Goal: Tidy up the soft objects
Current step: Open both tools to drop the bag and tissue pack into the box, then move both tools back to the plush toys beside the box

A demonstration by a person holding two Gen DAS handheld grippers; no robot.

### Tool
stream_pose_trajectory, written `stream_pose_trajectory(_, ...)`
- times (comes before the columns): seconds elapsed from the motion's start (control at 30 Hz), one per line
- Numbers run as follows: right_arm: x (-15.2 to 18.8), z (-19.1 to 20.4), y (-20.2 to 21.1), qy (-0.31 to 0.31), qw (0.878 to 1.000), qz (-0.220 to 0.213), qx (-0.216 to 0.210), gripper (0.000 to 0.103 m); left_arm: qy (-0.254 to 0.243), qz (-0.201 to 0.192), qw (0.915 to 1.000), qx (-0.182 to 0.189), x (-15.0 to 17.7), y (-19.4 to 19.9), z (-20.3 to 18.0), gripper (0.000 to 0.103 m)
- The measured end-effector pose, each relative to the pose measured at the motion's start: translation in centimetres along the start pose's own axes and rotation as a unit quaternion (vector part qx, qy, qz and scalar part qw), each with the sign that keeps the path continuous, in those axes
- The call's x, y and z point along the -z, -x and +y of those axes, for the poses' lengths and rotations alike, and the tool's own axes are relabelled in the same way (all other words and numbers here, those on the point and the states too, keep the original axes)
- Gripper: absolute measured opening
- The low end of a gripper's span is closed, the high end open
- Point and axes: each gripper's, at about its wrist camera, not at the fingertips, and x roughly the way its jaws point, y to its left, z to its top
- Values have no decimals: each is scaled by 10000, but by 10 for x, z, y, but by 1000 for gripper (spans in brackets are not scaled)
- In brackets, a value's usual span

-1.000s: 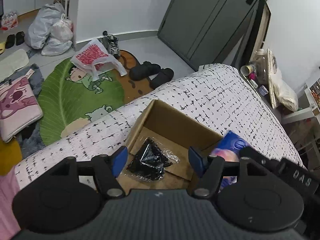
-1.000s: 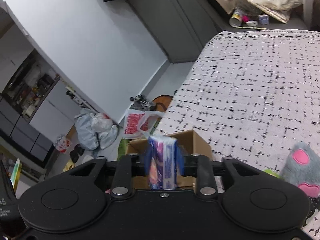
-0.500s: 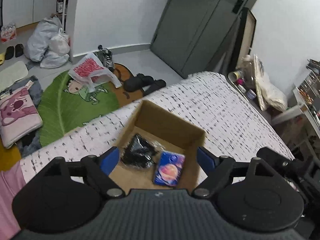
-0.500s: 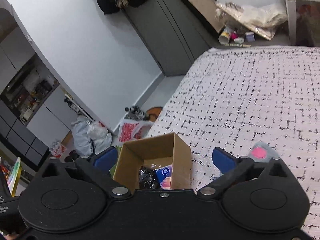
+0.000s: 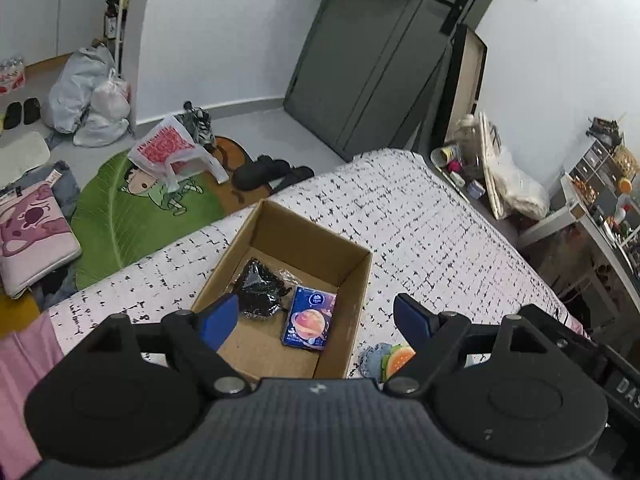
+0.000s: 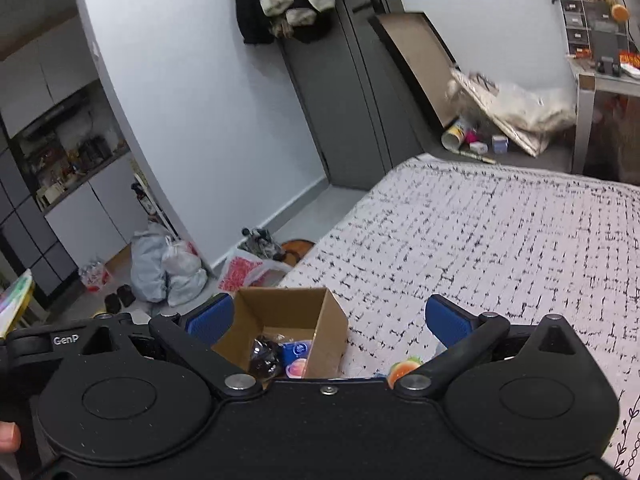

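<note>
looking down from both wrists, we see the cardboard box (image 5: 280, 292) on the bed (image 5: 420, 232) with two things already inside: the black bagged item (image 5: 260, 290) and, just beside it on its right, the blue tissue pack (image 5: 310, 318) lying flat.

what the next move turns on, we judge, is the small orange-and-green soft toy (image 5: 394, 358) — it lies on the bedcover just outside the box's right wall, low in the left wrist frame, close under the right fingertip of the left claw (image 5: 316, 318). in the right wrist view the same toy (image 6: 404, 368) sits at the lower middle of the frame, between the box (image 6: 320, 328) and the right finger of the right claw (image 6: 328, 318), partly hidden by the claw's body. its long axis we cannot tell — too little of it shows.

both claws are spread wide with nothing between their blue pads; their jaws have just been opening, the right one letting go of the tissue pack.

which hand is nearer we cannot settle; the toy lies low and close in both views. either claw would need to tip downward and toward the lower right of its frame to straddle it.
</note>
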Motion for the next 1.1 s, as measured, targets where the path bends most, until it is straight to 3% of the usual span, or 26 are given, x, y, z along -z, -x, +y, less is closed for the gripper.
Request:
stream_pose_trajectory(0.33, 2, -8, 33, 408, 9989, -74, 201, 103, -223, -113, 9996, -155, 13, 26, -10, 83)
stream_pose_trajectory(0.8, 12, -42, 73, 255, 9991, 234, 239, 103, -497, 11, 9987, -93, 40, 52, -37, 84)
stream_pose_trajectory(0.9, 15, -52, 79, 141, 9991, 321, 220, 103, -490, 53, 9988, -35, 45, 55, -42, 93)
stream_pose_trajectory(1.1, 22, -68, 90, 122, 9988, 418, 236, 103, -562, 114, 9983, -32, 58, 58, -57, 102)
